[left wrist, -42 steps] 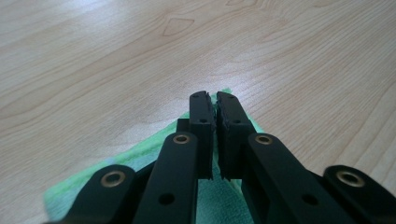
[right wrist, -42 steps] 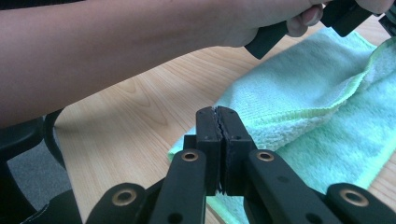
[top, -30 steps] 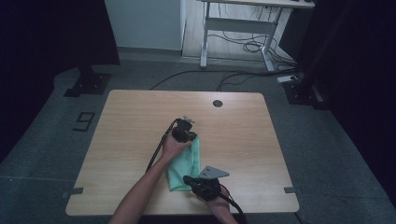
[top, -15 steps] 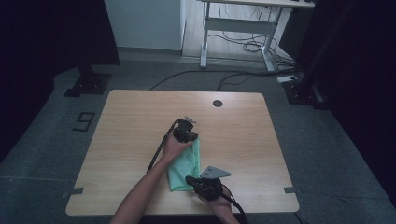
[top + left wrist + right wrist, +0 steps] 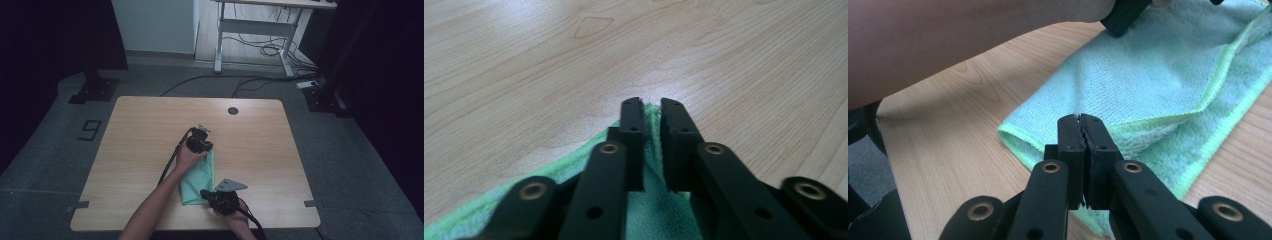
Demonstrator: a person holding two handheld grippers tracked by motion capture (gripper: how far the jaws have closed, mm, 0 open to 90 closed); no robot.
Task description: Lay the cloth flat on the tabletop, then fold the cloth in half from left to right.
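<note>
Green cloth (image 5: 198, 179) on bare wooden table (image 5: 140, 135)

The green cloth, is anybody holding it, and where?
The right gripper is shut on the green cloth at its near edge. The left gripper has just been opening at the far corner.

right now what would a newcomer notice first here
A green cloth, folded, lies near the front edge of the wooden table. The left gripper sits at its far corner, jaws just opened a little with cloth between them. The right gripper is shut at the near end; whether it pinches the cloth is unclear.
</note>
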